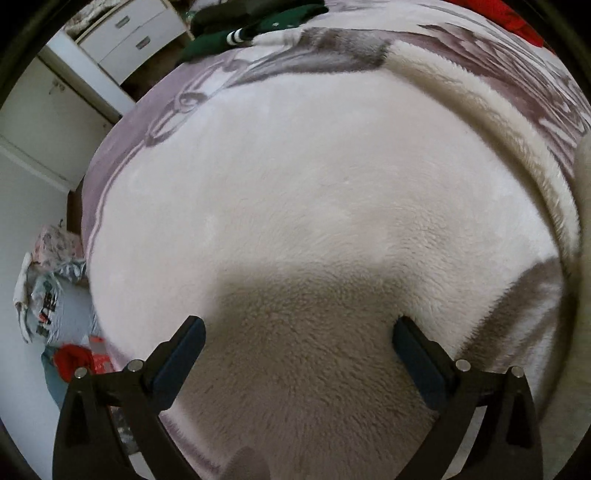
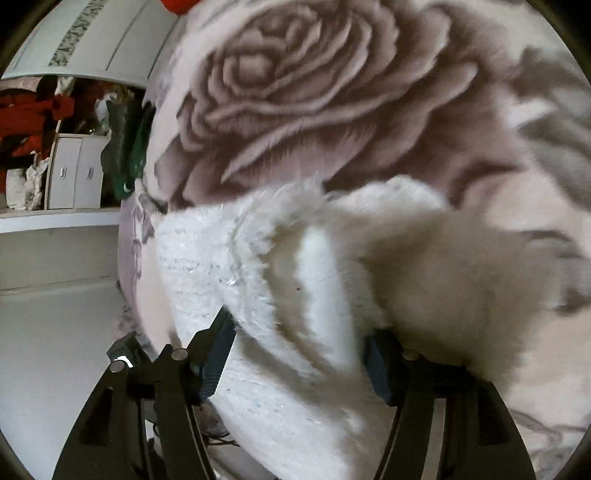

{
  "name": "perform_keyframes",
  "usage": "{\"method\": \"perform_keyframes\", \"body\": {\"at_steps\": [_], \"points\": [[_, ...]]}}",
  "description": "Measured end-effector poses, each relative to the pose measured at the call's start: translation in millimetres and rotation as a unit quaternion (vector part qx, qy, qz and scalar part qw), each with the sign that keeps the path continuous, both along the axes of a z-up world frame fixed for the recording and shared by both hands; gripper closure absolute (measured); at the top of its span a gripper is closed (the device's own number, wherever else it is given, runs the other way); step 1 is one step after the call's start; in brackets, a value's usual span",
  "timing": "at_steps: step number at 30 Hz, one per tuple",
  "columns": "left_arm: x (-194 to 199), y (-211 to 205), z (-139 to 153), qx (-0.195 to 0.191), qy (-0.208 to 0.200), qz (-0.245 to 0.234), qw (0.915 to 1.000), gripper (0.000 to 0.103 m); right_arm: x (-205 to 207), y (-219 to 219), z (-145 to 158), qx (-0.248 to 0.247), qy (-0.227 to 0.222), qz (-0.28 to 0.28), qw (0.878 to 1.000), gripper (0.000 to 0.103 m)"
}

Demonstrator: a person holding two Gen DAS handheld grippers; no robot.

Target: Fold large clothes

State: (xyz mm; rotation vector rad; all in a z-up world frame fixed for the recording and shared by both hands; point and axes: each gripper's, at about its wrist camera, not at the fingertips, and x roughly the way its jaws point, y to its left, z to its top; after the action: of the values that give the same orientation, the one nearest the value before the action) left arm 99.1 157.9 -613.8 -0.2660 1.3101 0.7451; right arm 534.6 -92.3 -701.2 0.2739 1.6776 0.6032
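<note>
left claw [image 1: 297,334] hangs spread wide over the fluffy white fleece garment [image 1: 314,192], its dark padded fingers [image 1: 184,354] apart with nothing pinched, only its shadow on the pile below. right claw [image 2: 297,332] stands partly spread with a folded wad of the same white fleece [image 2: 295,280] bunched between its fingers; whether the pads press it i cannot tell. the garment lies on a mauve plush blanket with a large rose print [image 2: 303,85], a dark green garment [image 1: 236,33] at the far edge
</note>
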Motion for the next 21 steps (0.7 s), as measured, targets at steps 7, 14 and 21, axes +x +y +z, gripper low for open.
{"method": "perform_keyframes", "body": {"at_steps": [7,14,21], "points": [[8,-32,89,-0.005,-0.054,-0.012,0.9984,0.0,-57,-49,64,0.066,0.027,-0.069,0.995,0.086],[77,-112,157,-0.082,-0.117,-0.133,0.9808,0.0,-101,-141,108,0.084,0.073,-0.203,0.973,0.087],[134,-180,119,-0.044,-0.072,-0.241,0.9669,0.0,-72,-189,110,-0.02,0.012,-0.203,0.979,0.087]]}}
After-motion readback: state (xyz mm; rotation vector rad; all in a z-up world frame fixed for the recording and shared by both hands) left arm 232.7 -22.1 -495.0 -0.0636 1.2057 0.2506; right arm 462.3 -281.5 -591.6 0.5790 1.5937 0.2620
